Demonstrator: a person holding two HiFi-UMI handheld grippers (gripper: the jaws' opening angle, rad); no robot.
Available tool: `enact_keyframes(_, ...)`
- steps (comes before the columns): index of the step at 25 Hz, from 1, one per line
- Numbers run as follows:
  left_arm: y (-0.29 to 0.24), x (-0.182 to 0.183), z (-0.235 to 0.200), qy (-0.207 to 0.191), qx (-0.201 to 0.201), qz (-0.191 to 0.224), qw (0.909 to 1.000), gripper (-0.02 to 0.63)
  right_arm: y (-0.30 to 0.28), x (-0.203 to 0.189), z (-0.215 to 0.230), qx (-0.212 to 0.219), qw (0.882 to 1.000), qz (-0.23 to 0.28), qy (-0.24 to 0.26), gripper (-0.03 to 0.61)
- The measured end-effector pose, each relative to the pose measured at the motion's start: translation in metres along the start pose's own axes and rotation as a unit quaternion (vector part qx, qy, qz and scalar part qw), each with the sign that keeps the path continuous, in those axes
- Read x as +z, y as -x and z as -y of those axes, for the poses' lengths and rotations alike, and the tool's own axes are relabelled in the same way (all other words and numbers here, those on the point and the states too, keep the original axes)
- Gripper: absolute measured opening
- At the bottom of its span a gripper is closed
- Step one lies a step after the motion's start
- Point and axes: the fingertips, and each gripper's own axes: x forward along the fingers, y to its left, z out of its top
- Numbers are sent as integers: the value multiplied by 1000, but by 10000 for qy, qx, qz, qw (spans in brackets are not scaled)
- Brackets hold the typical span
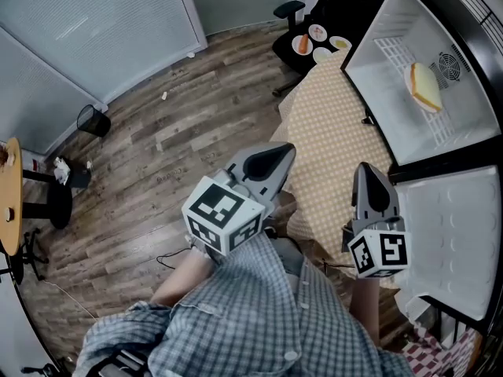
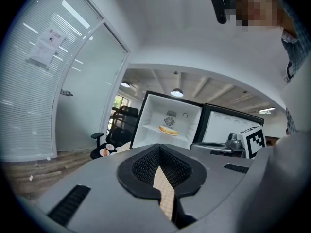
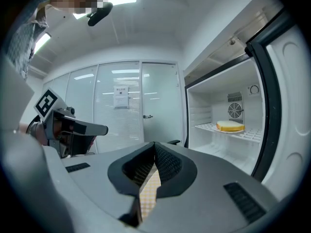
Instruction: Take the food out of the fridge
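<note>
While the fridge (image 1: 409, 6) stands open at the far right, with its door (image 1: 452, 242) swung out to the near right, the taking-out has not yet begun, so the risks lie in the reach ahead. Between the person and the cabinet sits the tabletop (image 1: 330, 132) under a checked cloth, and a tool carried low across it could snag that cloth. The left tool (image 1: 287, 149) and the right tool (image 1: 369, 167) both hang close to the person's body by the near end of the tabletop. Each has its jaws drawn together on nothing, with only a sliver of cloth showing beyond them. Both are well apart from the food (image 1: 424, 86), a pale yellow piece lying on the wire shelf (image 1: 397, 57) inside the fridge. Arriving with the jaws together would likely just shove it toward the back wall, so one tool has to spread first. It looks soft: a hard squeeze may crush it, and a slack one may let it drop off the shelf
</note>
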Motion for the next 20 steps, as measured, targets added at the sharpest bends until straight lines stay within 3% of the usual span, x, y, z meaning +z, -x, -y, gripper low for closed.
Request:
enact_keyframes(8,-21,1,12,-42,-229,-199,9995,6,8,-5,22,-255,9994,11,-241,9)
enact_keyframes(14,-46,0,9,-124,-385,-351,9986,5,19,-9,47,-546,9953,127,-795,9)
enact_keyframes(17,-62,2,2,-163,-510,-420,9977,6,23,-8,55,-728,9947,138,-720,9)
enact_keyframes(20,-83,7,-7,-209,-626,-433,9969,6,15,-6,67,-856,9895,275,-1131,9)
